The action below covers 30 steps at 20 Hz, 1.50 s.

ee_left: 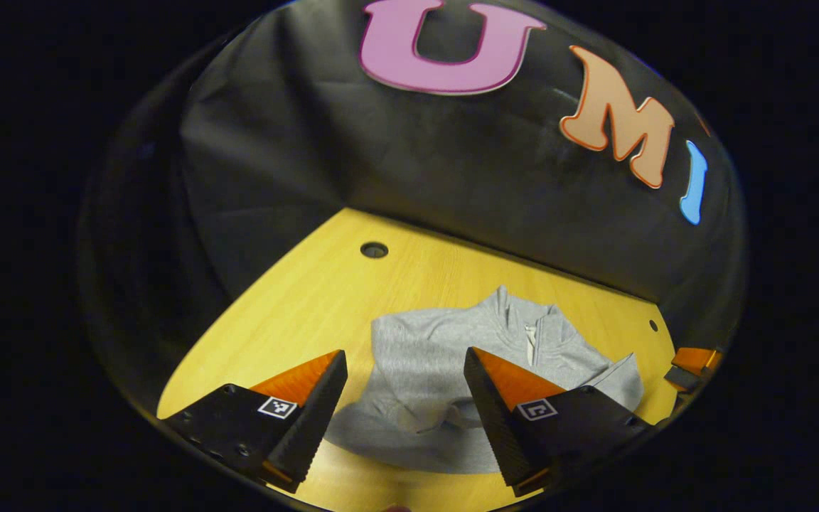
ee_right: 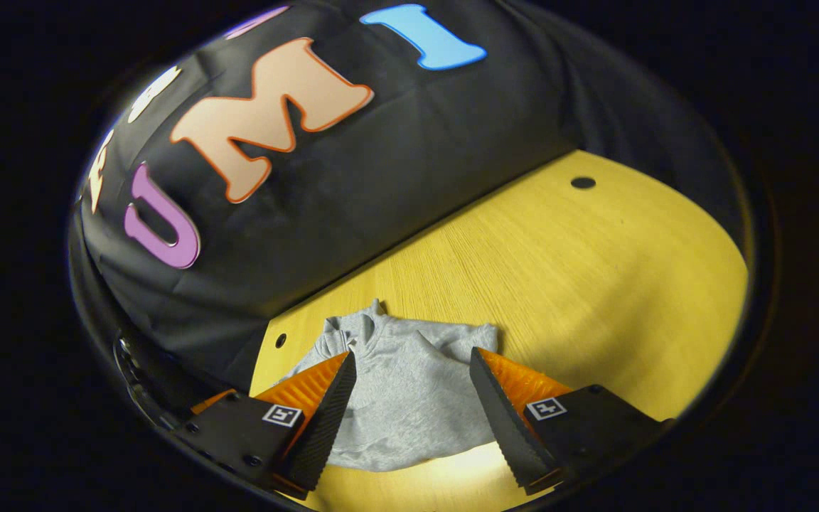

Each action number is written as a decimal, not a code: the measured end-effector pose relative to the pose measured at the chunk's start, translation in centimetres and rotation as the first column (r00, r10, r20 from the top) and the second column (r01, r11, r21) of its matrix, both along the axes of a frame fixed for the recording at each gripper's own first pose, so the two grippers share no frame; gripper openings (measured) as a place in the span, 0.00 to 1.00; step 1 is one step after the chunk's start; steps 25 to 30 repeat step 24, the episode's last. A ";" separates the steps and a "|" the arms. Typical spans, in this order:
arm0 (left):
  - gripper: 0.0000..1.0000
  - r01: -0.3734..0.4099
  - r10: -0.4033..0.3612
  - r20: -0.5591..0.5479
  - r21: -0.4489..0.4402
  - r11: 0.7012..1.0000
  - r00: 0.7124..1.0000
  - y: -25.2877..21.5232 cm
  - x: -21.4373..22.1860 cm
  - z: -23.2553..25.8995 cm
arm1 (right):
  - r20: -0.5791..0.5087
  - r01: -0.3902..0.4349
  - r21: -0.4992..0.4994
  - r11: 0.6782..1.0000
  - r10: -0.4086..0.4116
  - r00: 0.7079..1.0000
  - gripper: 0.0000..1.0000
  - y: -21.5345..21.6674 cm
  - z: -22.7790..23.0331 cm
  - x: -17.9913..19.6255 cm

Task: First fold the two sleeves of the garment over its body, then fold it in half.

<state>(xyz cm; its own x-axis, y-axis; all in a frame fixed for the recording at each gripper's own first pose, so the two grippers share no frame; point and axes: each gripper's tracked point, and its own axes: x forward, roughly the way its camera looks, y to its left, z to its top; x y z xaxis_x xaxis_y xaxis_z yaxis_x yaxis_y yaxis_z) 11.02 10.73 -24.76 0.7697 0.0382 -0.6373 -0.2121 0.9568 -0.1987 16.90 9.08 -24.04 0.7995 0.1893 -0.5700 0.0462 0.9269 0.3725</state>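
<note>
Left gripper [ee_left: 405, 398] jaws spread wide, gripping nothing; right gripper [ee_right: 413, 398] jaws likewise apart, empty; grey garment [ee_left: 438, 363] lies rumpled on yellow desk [ee_left: 324, 299], lower centre of both views, beyond the fingertips

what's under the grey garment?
The grey garment lies on the yellow wooden table, whose top shows bare around it. Whatever lies beneath the cloth itself is covered and cannot be seen.

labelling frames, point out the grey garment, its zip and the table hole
grey garment [ee_right: 409, 398], right gripper view, on its body
zip [ee_left: 530, 341], left gripper view, on the placket below the collar
table hole [ee_left: 374, 249], left gripper view, on its middle
</note>
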 end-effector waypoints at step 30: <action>0.96 -0.073 -0.048 0.390 0.289 0.955 0.920 1.9 -7.8 15.1 | 0.537 0.014 -0.393 0.920 0.217 0.815 0.98 2.4 15.6 -11.6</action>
